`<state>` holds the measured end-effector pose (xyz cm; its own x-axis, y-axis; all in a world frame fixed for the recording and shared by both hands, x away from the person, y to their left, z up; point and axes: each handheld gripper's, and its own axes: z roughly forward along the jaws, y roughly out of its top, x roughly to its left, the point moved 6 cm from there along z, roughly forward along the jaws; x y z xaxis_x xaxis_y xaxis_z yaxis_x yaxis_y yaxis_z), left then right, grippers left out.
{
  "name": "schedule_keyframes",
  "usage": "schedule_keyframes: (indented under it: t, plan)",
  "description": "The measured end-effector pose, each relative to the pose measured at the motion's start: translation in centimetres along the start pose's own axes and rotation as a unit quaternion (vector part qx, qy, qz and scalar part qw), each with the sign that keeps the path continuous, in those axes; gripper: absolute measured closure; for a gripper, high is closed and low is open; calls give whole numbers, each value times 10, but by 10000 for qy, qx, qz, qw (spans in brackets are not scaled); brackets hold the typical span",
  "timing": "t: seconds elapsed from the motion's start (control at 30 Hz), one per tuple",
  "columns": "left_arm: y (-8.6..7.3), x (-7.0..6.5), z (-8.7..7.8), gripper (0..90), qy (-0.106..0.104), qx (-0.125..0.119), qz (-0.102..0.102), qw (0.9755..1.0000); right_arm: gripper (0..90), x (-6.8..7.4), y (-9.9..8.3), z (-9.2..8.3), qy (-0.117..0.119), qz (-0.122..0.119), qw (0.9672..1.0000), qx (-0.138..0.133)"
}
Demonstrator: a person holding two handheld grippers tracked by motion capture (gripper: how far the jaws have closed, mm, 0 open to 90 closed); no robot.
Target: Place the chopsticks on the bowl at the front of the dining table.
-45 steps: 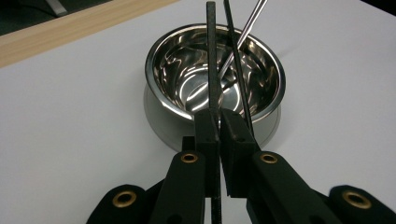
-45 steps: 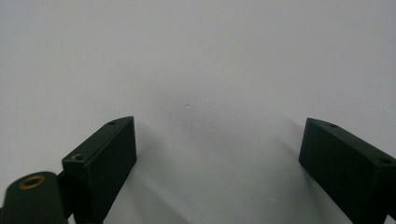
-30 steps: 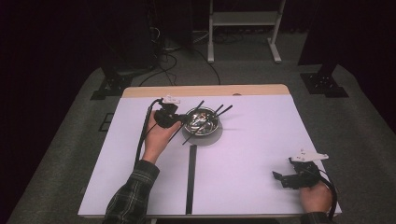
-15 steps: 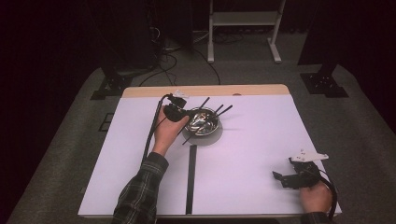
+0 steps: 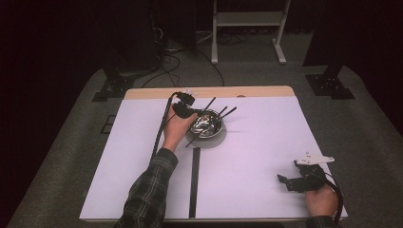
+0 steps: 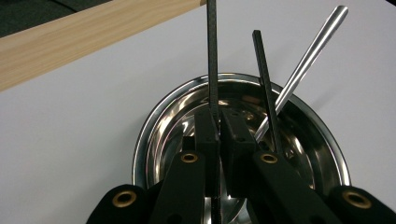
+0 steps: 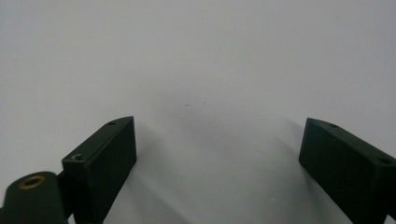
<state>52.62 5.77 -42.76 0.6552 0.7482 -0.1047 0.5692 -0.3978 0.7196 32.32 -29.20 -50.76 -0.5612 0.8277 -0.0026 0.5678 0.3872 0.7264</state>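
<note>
I've got the left gripper (image 6: 218, 135) clamped on a black chopstick (image 6: 211, 56), long axis pointing away over the steel bowl (image 6: 154, 135); right gripper (image 5: 293, 181) is apart, far off.

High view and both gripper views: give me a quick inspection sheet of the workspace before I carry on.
Surface: white table top with a black strip down the middle and a wooden far edge.
Job's things: steel bowl holding a black stick, a second black stick and a silver rod.
Clutter: nothing seen.
Grippers: left gripper shut on the black stick over the bowl; right gripper open, resting near the table's right corner.
Cables: one trails from each gripper.
Surroundings: dark floor, white stand behind.
</note>
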Motion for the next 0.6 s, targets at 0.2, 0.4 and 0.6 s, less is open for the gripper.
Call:
schedule_keyframes:
  t: [0.2,0.4,0.6]
  plan:
    - [3,-2,4,865,-21,20,-15,10000,95,0,0,0,0,0,10000,0]
    - [1,-2,9,865,15,81,-22,10000,95,0,0,0,-1,-1,10000,0]
    - [0,-2,12,865,21,111,-10,9999,94,0,0,0,0,0,10000,-1]
